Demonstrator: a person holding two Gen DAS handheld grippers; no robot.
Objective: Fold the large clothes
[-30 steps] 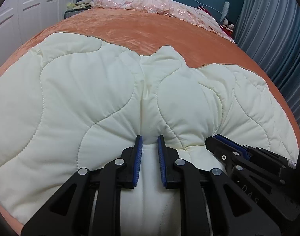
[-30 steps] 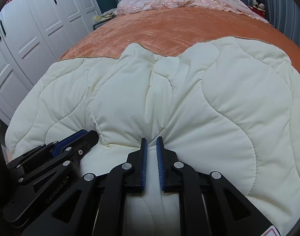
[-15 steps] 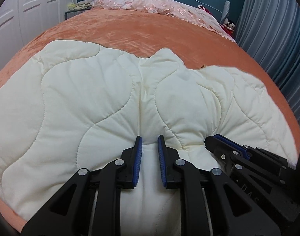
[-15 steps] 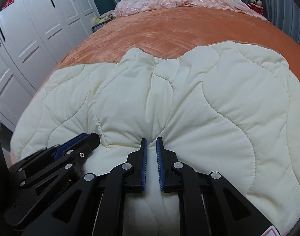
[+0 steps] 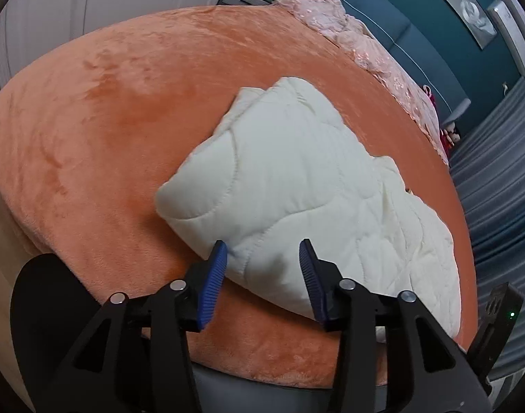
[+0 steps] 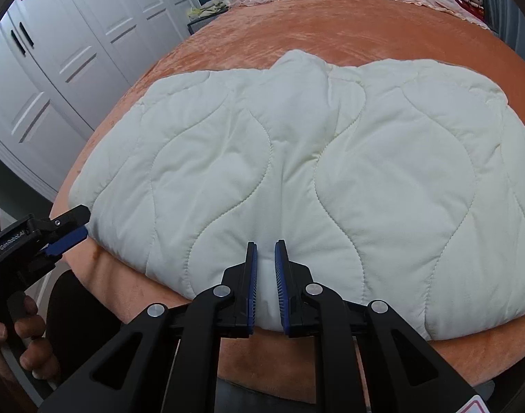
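Right tool (image 6: 265, 265) pinches the near hem of the cream quilted garment (image 6: 296, 158), its jaws narrow on the padding; the left tool (image 5: 262, 272) is opening, its pads clear of the corner between them. Puffy, soft and light, the piece looks likely to spring back, so edges and corners seem the best holds. It lies folded on the orange bed (image 5: 107, 120).

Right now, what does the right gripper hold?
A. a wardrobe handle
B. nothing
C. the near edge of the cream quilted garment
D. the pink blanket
C: the right gripper pinches a fold at the near edge of the cream garment between its pads.
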